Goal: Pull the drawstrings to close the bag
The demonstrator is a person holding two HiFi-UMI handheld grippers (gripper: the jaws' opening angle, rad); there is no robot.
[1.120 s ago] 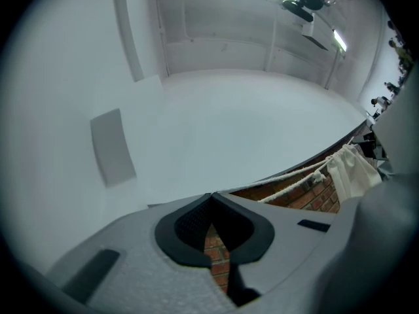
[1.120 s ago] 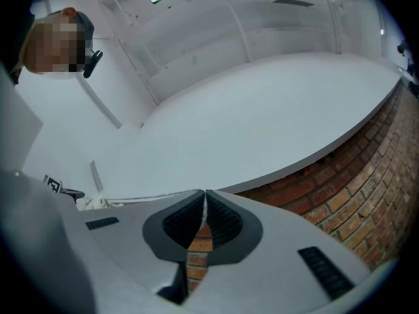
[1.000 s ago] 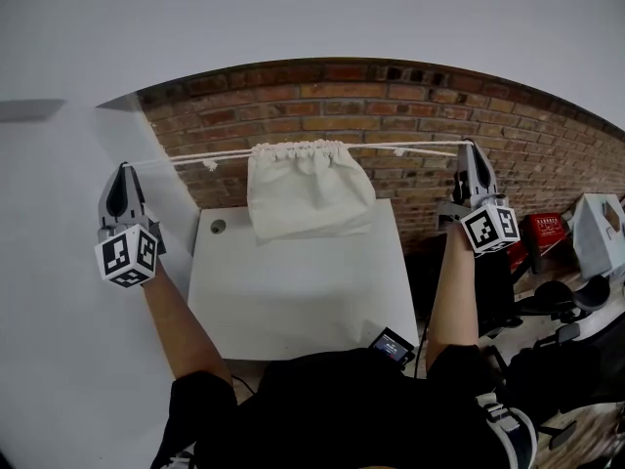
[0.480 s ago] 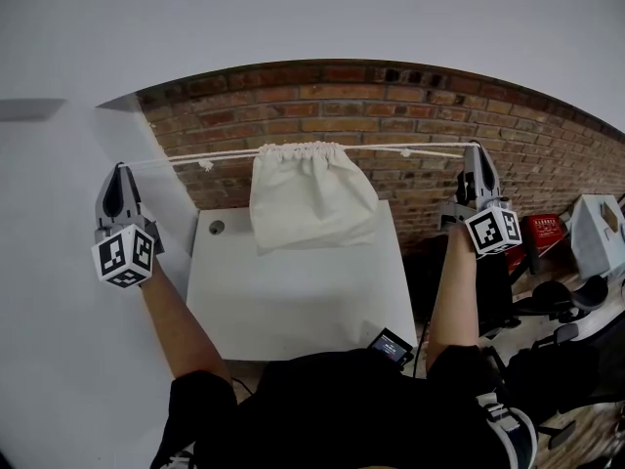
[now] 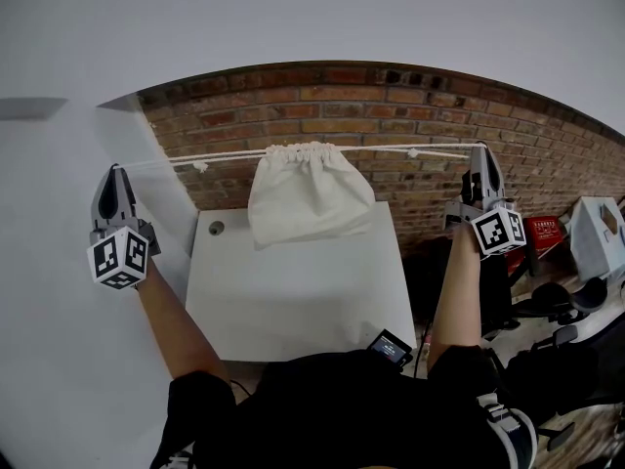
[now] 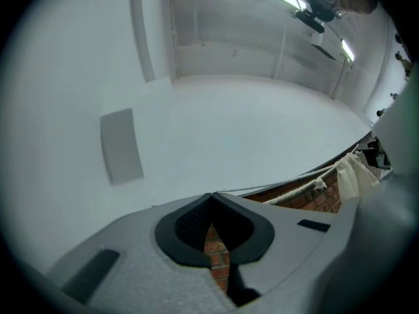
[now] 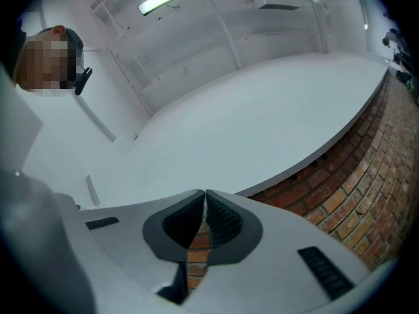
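one cinched bag [image 5: 308, 198]; left tool [image 5: 115, 169], right tool [image 5: 481, 149] pinch taut drawstrings [image 5: 229, 155]

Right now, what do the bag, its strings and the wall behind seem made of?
Bag: off-white cloth, likely cotton; matte, with soft folds and a gathered top.
Strings: white cord, maybe cotton; knots show along it.
Wall: red-brown brick, rough, with pale mortar lines.

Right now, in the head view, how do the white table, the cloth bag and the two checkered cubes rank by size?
1. White table, largest.
2. Cloth bag.
3. Left cube and right cube: nearly alike. The left looks slightly bigger, perhaps only because it is nearer the camera, so I won't rank them.
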